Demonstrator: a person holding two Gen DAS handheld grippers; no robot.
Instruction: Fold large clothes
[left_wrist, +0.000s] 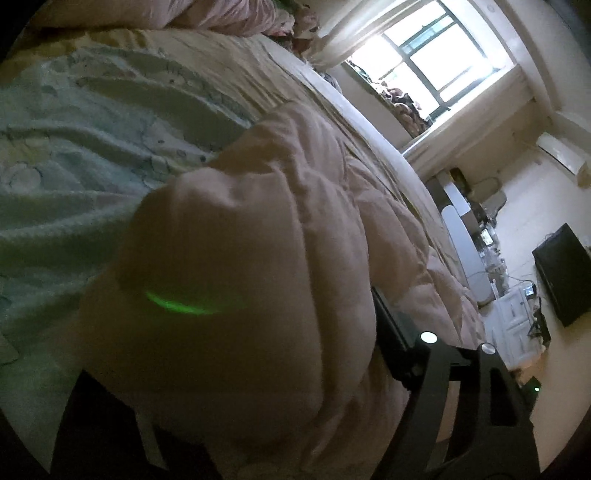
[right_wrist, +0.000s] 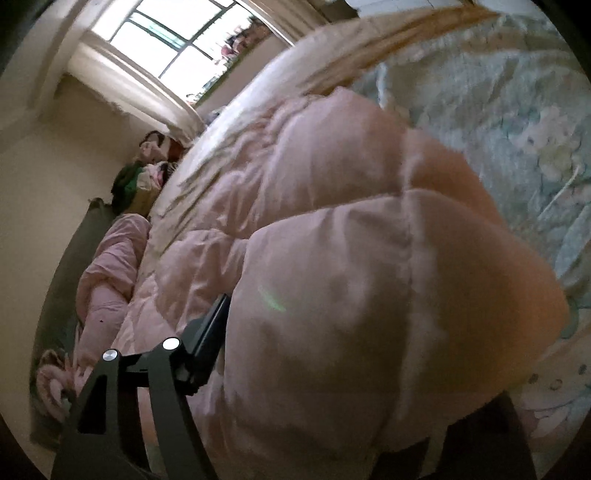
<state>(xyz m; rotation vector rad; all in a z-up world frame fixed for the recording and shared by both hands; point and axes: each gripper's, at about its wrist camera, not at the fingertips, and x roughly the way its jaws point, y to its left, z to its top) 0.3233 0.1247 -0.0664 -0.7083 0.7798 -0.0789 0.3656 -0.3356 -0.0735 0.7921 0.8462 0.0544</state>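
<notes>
A big pink quilted padded garment (left_wrist: 295, 221) lies along the bed, and one puffy end of it bulges up close to the left wrist camera. My left gripper (left_wrist: 229, 314) is shut on that bulge. One black finger (left_wrist: 388, 325) presses its right side and the other is hidden under the cloth. In the right wrist view the same garment (right_wrist: 295, 177) swells between the jaws of my right gripper (right_wrist: 362, 332), which is shut on it. A black finger (right_wrist: 210, 332) lies against its left side, and cloth covers the other finger.
A pale blue-green patterned blanket (left_wrist: 74, 147) (right_wrist: 498, 110) covers the bed under the garment. Pink bedding (right_wrist: 107, 266) and a heap of clothes (right_wrist: 147, 173) lie at the bed's far end. Beyond the bed are a bright window (left_wrist: 424, 55), white cabinets (left_wrist: 513, 314) and a black box (left_wrist: 561, 273).
</notes>
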